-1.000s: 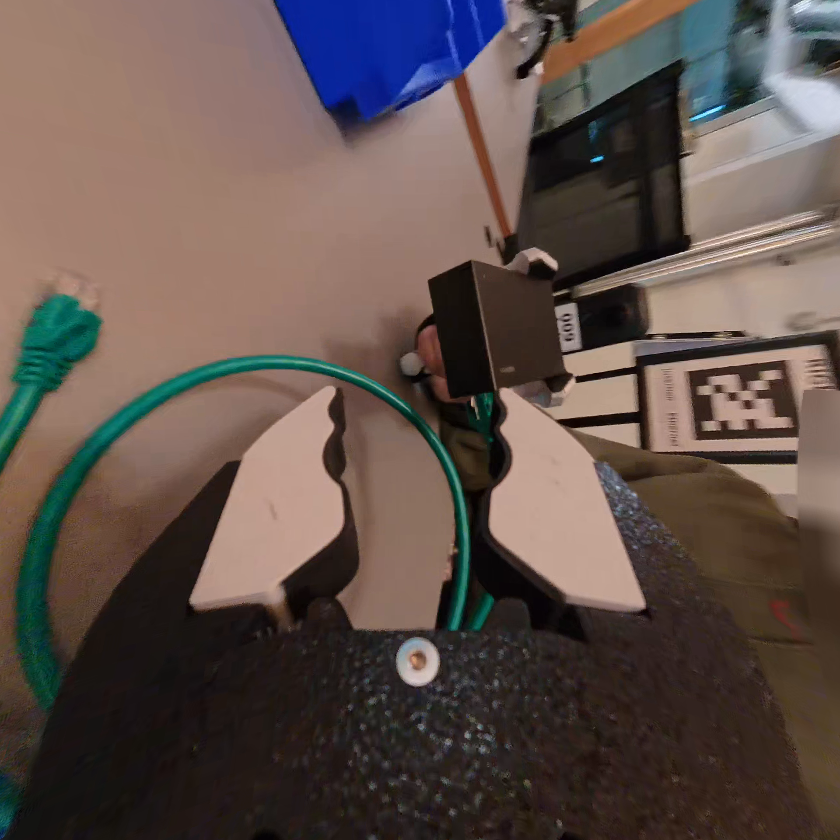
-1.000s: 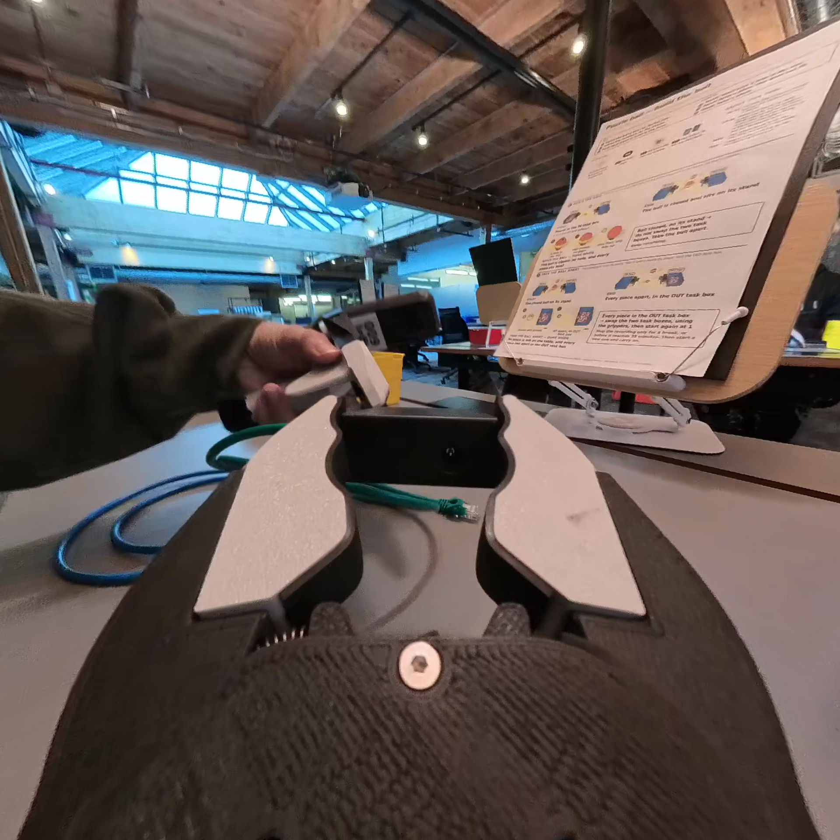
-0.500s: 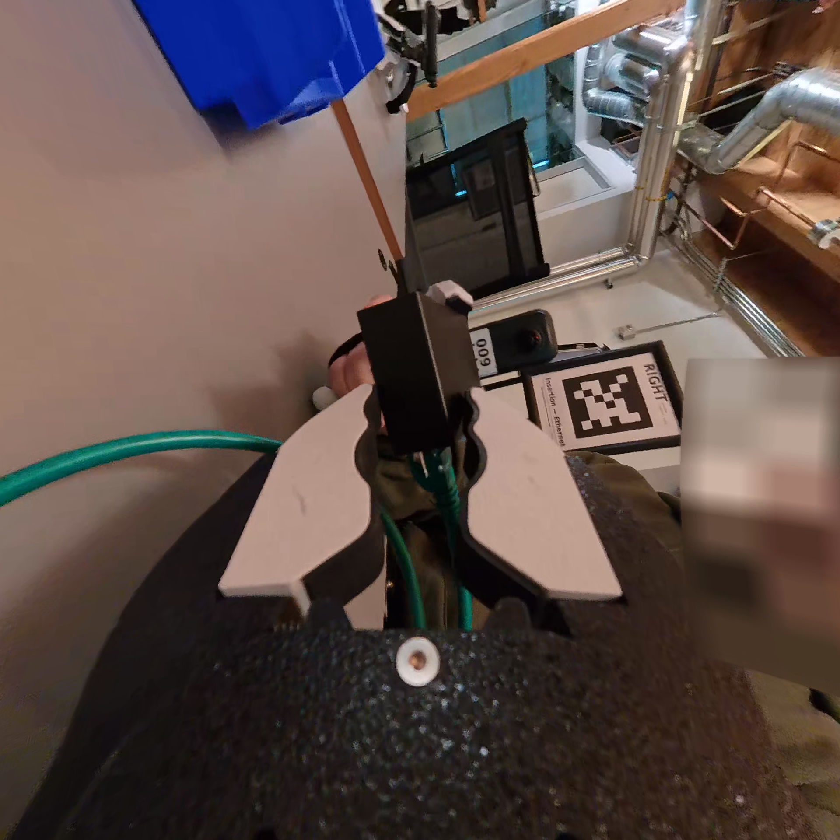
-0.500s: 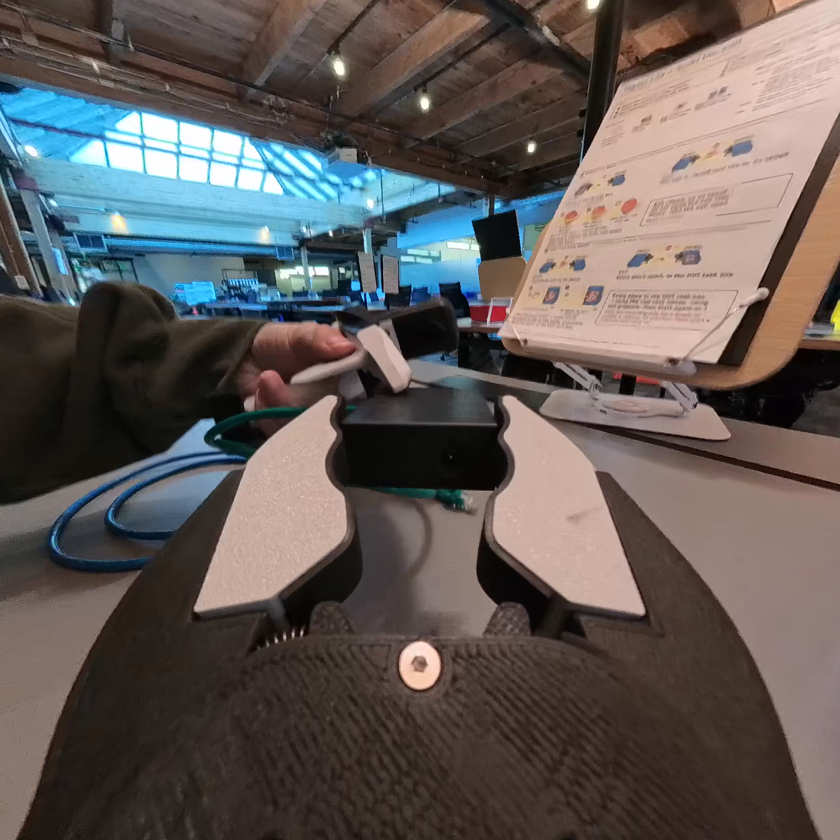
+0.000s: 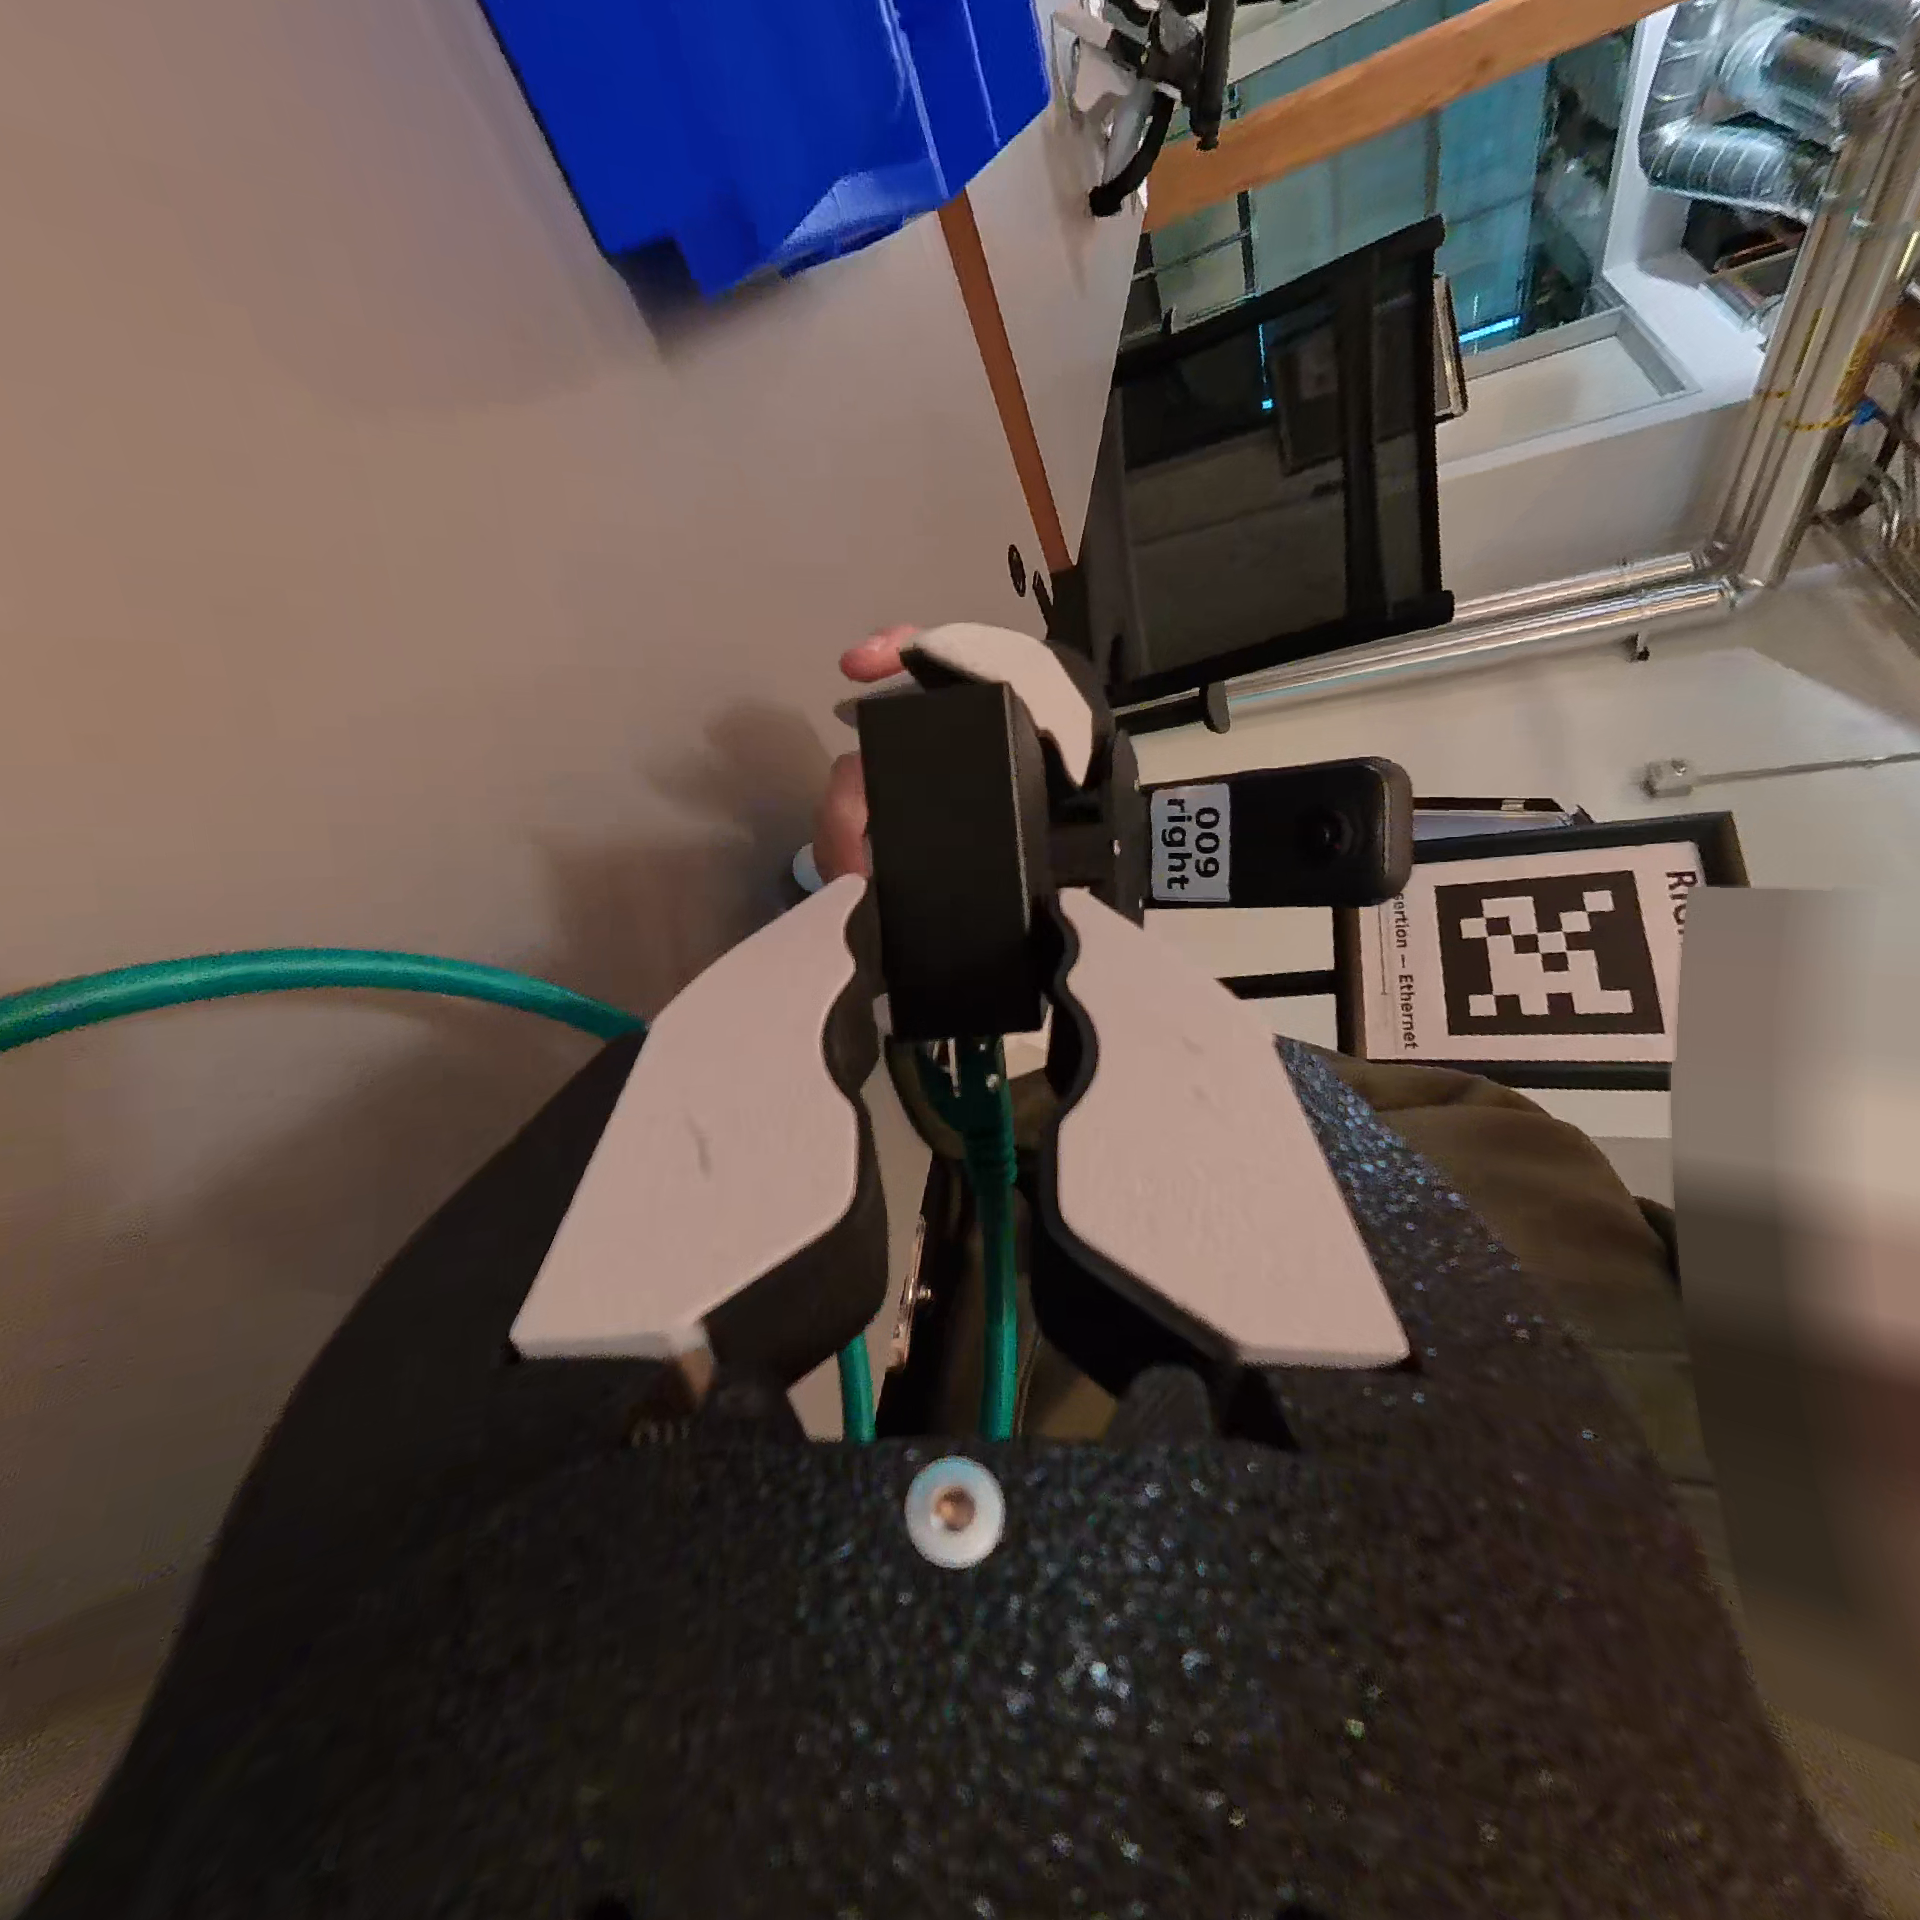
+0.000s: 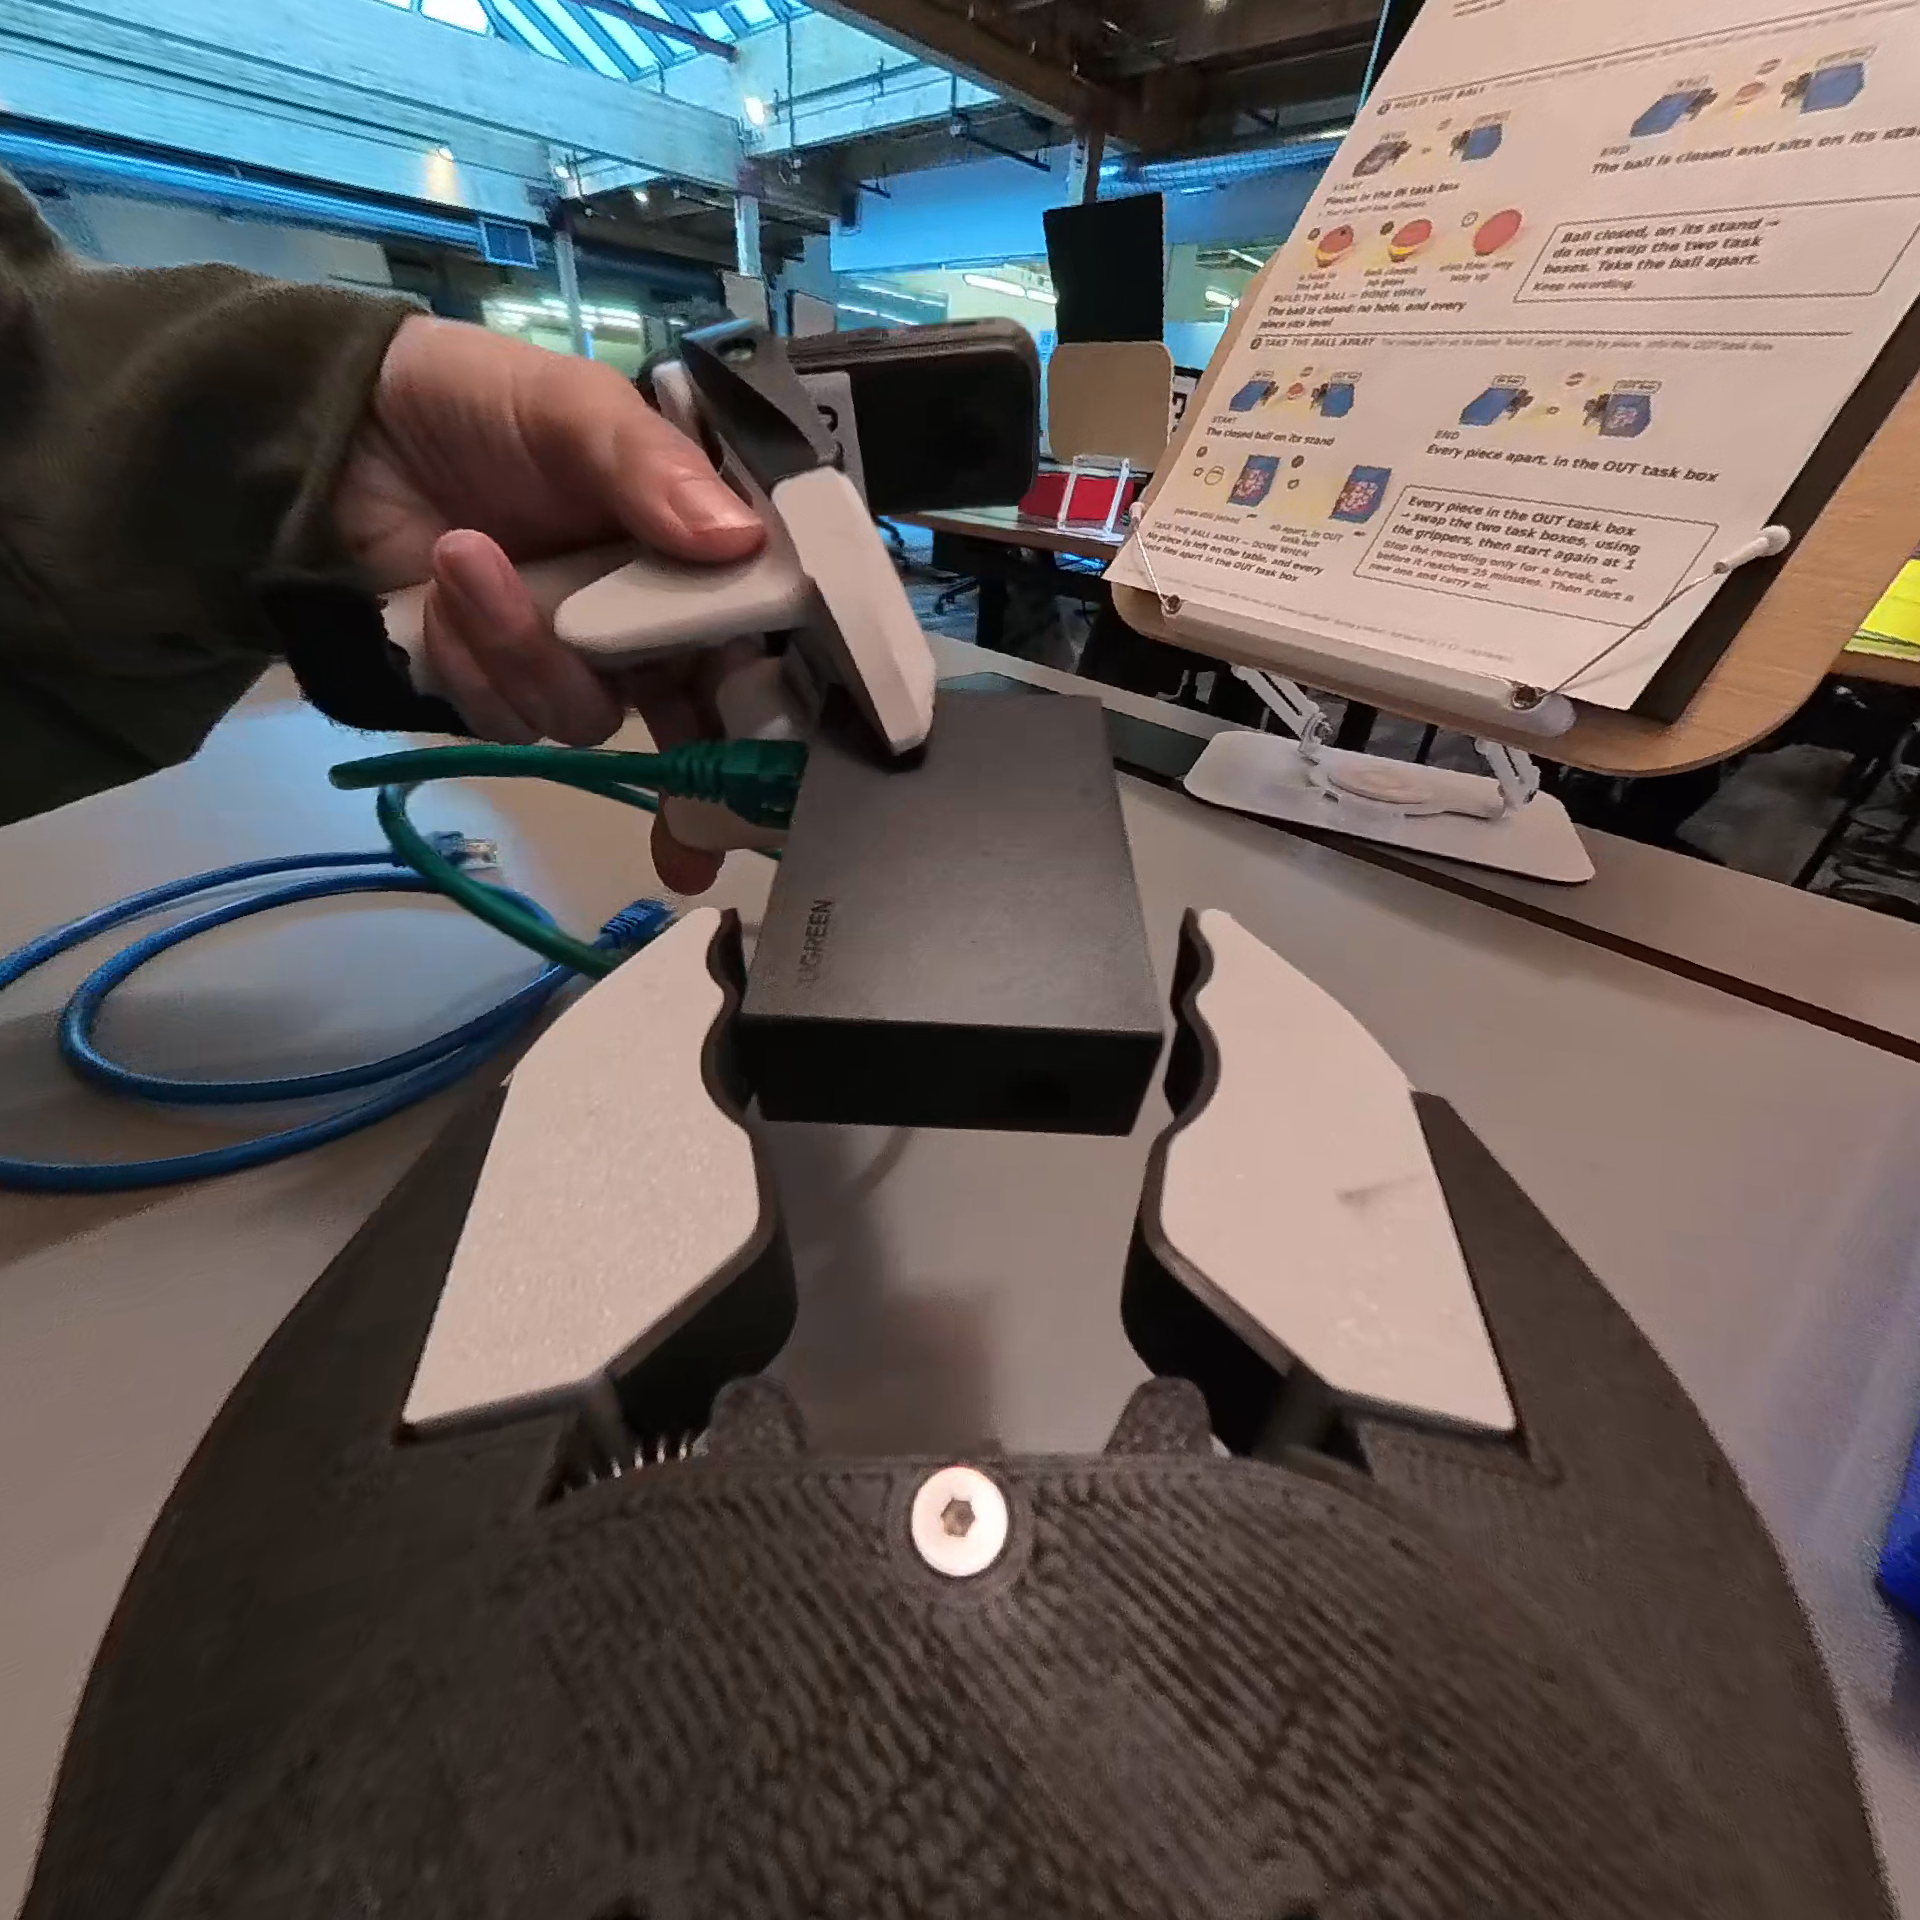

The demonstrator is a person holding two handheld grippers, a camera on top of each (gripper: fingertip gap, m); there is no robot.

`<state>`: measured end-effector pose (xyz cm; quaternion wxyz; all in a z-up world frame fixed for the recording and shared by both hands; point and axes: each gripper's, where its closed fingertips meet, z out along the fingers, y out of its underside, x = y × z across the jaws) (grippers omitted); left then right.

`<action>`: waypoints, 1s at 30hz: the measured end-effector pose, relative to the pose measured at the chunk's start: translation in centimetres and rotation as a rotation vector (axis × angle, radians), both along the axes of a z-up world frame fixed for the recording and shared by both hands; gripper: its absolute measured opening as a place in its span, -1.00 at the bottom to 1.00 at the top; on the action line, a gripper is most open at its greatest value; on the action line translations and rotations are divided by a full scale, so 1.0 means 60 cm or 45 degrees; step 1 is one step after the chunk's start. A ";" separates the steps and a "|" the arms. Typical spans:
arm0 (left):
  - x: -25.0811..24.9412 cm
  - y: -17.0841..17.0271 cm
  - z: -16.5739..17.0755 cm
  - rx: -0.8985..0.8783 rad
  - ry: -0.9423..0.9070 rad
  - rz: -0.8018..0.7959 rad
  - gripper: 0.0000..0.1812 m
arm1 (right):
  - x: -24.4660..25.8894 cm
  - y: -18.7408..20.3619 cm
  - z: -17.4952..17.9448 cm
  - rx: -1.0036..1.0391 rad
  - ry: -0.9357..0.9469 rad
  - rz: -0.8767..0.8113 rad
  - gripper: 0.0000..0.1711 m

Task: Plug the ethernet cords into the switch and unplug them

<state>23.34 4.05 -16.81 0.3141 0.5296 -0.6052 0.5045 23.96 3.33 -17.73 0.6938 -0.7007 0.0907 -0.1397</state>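
Note:
The black switch (image 6: 956, 883) is off the grey table (image 6: 1558, 1039), tilted. My left gripper (image 5: 956, 935) is shut on one end of the switch (image 5: 945, 831), fingers on its flat faces; one of its fingers (image 6: 852, 613) shows in the right wrist view. A green ethernet cord's plug (image 6: 748, 779) sits in the switch's side port and shows between the left fingers (image 5: 982, 1122). My right gripper (image 6: 951, 966) is open around the near end, with a small gap at its right finger. A blue ethernet cord (image 6: 260, 1081) lies coiled on the table, left.
A document stand with an instruction sheet (image 6: 1558, 364) stands at the back right of the table. A blue bin (image 5: 769, 125) and a framed marker card (image 5: 1538, 966) show in the left wrist view. A person's hand and olive sleeve (image 6: 156, 499) reach in from the left.
The left gripper closed onto the switch's end by the green plug. The right gripper's jaws widened and released the switch, which now tilts up in the left gripper.

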 end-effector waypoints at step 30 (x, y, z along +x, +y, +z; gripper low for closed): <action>-0.008 0.065 0.007 0.436 -0.413 0.169 -0.54 | 0.024 -0.022 0.008 0.123 0.183 -0.003 -0.16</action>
